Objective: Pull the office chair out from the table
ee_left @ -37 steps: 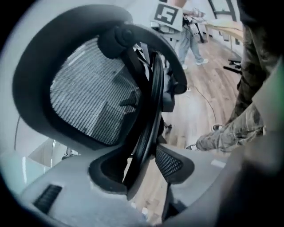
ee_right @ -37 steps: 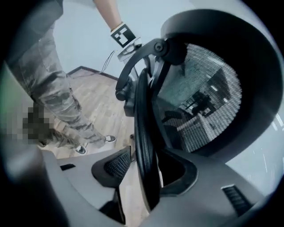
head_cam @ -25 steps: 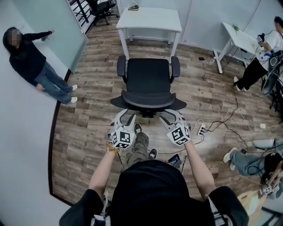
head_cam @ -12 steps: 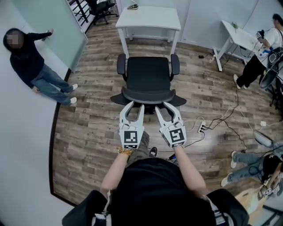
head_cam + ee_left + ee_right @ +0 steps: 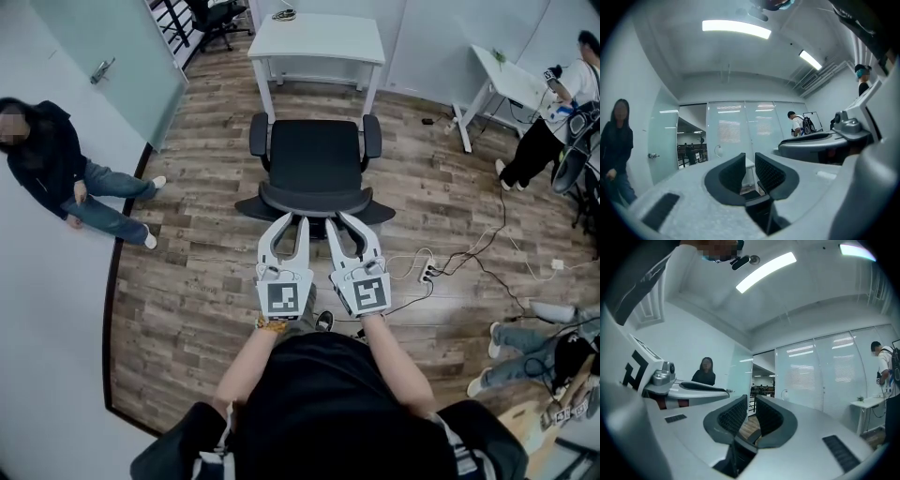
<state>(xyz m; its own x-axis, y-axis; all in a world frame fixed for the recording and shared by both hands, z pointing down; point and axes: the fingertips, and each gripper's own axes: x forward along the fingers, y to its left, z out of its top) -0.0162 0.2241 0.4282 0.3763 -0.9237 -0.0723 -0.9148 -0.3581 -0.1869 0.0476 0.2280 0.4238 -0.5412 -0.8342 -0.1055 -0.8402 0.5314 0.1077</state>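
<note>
- Head view: the office chair (image 5: 314, 159) stands just clear of the counter (image 5: 317, 39); your left gripper (image 5: 289, 223) and right gripper (image 5: 339, 223) have risen behind its backrest.
- Left gripper view: jaws narrowing, slim gap, nothing between.
- Right gripper view: same, so no grip.

Black shirt (image 5: 314, 403); white left tool (image 5: 292, 223) and right tool (image 5: 339, 223) bear black-and-white marker cubes (image 5: 286, 298).

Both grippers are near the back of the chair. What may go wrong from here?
The left gripper and right gripper have just been closing with nothing between their fingers; a pull now would likely leave the office chair where it is.
A power strip and cables lie on the floor behind it; the chair, rolled back, may run onto them.
</note>
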